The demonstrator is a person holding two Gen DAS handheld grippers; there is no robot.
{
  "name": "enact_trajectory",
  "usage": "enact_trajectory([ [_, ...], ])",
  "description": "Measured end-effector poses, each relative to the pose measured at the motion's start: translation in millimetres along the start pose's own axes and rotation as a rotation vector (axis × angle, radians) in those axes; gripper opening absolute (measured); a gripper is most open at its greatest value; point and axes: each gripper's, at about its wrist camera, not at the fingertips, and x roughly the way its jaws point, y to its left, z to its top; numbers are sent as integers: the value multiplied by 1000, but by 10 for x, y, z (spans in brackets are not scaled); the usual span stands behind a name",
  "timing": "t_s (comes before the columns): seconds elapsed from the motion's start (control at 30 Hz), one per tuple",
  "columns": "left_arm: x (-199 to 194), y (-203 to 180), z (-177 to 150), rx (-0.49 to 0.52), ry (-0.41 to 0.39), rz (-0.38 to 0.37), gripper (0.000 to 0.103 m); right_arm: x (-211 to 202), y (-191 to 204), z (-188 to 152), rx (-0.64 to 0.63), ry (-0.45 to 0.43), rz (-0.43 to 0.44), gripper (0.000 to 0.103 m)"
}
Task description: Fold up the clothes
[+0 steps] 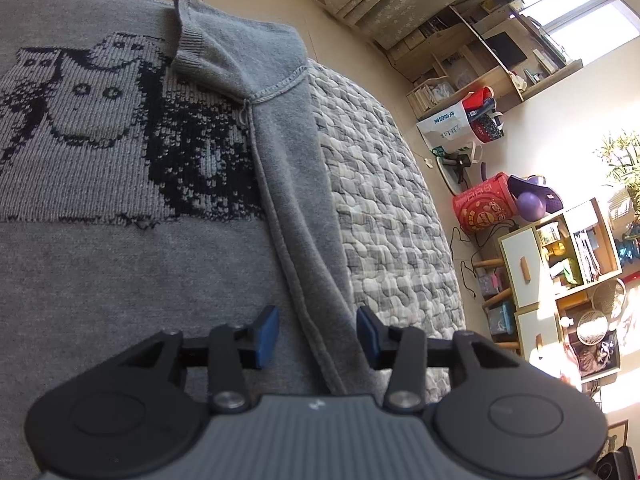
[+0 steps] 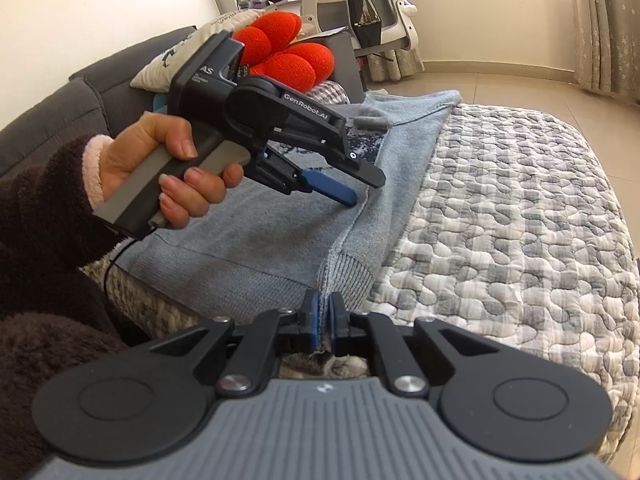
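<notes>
A grey knit sweater point(image 1: 132, 240) lies inside out on a quilted bedspread point(image 1: 384, 216), its side edge folded inward. The left wrist view alone shows the reversed cartoon pattern point(image 1: 120, 132) at 10 o'clock and a sleeve cuff point(image 1: 192, 36) at 11. The left gripper point(image 1: 318, 336) hovers over the folded seam at 6 o'clock, jaws open and holding nothing. Only the right wrist view shows the left hand point(image 2: 160, 168) on that gripper's handle at 9 o'clock, a red cushion point(image 2: 280, 56) at 12, and the right gripper point(image 2: 324, 320) at 6 o'clock, jaws closed on the sweater's ribbed hem corner point(image 2: 344, 280).
</notes>
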Motion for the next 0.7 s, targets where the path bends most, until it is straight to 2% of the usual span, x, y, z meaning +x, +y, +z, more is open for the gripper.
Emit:
enact_trajectory([
  [0.2,-44,62,9,-48,-54,-9,44,-27,90,162,-28,-4,79,7],
  [0.23,-58,61,11,-46,-68,-5,38,-7,108,174,-35,6,92,7],
  [0.27,-75,51,14,-35,-79,3,22,20,127,179,-42,18,105,7],
  [0.33,-107,33,20,-15,-102,19,3,80,167,184,-55,47,130,7],
  [0.37,-124,24,23,-5,-114,28,0,110,183,186,-60,61,139,7],
  [0.6,-166,34,44,42,-130,80,0,253,287,219,-108,140,170,7],
  [0.63,-165,51,57,34,-130,80,4,274,294,222,-115,157,172,6],
  [0.7,-174,80,84,23,-140,70,21,327,299,203,-131,202,167,6],
])
